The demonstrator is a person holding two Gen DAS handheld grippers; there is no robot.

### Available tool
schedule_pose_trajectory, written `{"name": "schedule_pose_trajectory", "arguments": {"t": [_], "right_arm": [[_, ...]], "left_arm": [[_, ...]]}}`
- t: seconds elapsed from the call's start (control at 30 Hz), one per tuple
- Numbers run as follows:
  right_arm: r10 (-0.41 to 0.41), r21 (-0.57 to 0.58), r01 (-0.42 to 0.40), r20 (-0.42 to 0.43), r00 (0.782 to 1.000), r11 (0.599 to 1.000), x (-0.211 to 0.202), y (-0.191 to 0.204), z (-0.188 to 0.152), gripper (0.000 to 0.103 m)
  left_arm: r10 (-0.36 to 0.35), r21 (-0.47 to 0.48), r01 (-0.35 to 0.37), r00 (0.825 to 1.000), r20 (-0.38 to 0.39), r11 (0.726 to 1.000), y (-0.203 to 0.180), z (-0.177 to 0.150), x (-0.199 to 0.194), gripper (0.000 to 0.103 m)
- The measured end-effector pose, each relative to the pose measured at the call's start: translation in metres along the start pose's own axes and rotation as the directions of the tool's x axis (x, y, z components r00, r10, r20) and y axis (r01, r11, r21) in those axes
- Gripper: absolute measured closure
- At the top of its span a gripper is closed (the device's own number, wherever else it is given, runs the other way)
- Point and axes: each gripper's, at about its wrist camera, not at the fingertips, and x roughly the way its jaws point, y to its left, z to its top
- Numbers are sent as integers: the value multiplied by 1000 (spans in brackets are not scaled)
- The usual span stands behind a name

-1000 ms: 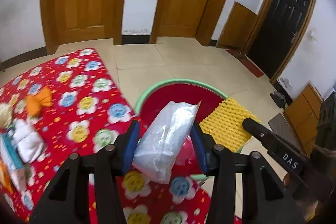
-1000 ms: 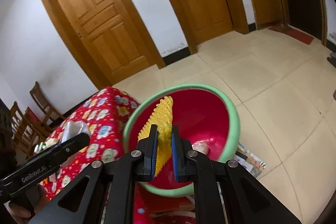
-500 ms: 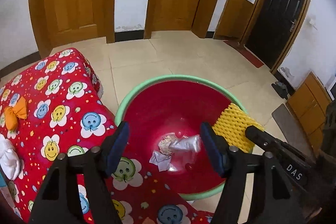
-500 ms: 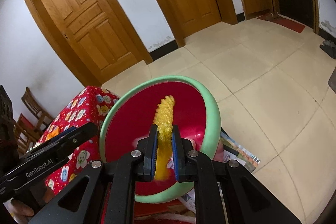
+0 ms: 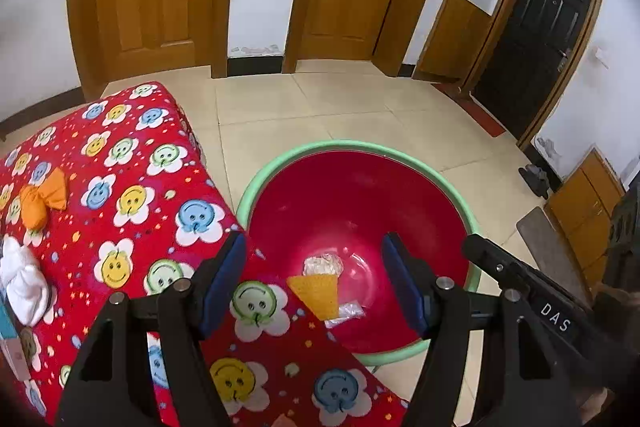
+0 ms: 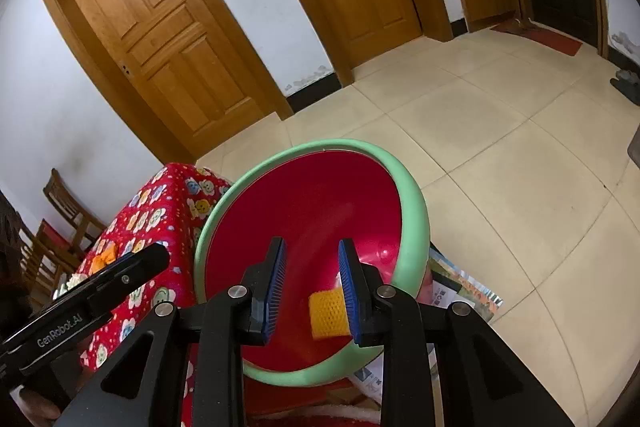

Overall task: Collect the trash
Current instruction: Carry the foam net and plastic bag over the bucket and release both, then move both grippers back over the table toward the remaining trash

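Note:
A red basin with a green rim (image 5: 280, 167) (image 6: 412, 203) stands on the floor beside the table. In it lie a yellow foam net (image 5: 316, 293) (image 6: 328, 313), a clear plastic bag (image 5: 346, 311) and crumpled paper (image 5: 322, 263). My left gripper (image 5: 312, 279) is open and empty above the basin's near edge. My right gripper (image 6: 312, 287) is open and empty above the basin, the foam net below it. The right gripper's body shows at the right of the left wrist view (image 5: 532, 287).
The table has a red smiley-flower cloth (image 5: 120, 195) (image 6: 160, 211) with an orange bow (image 5: 42, 199) and a white cloth (image 5: 22, 279) on it. Printed paper (image 6: 460, 291) lies under the basin. Wooden doors, chairs (image 6: 60, 211) and tiled floor surround.
My left gripper opened and dropped the plastic bag into the basin. My right gripper then opened and the yellow foam net fell into the basin.

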Motion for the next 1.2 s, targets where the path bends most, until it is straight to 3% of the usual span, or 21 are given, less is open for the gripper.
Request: {"name": "schedule_pose_trajectory", "arguments": {"t": [0.23, 0.67, 1.03, 1.2], "right_arm": [[18, -6, -18, 14, 1000, 1000, -12, 8, -2, 76], [71, -46, -71, 8, 997, 996, -35, 42, -18, 70], [109, -104, -110, -16, 994, 988, -46, 78, -33, 64], [129, -144, -133, -35, 991, 981, -48, 100, -41, 61]], "left_arm": [[11, -44, -11, 1000, 20, 999, 13, -4, -24, 34], [135, -158, -124, 989, 59, 980, 65, -22, -84, 34], [246, -253, -219, 966, 82, 942, 119, -42, -133, 34], [309, -279, -273, 947, 93, 921, 149, -51, -157, 34]]}}
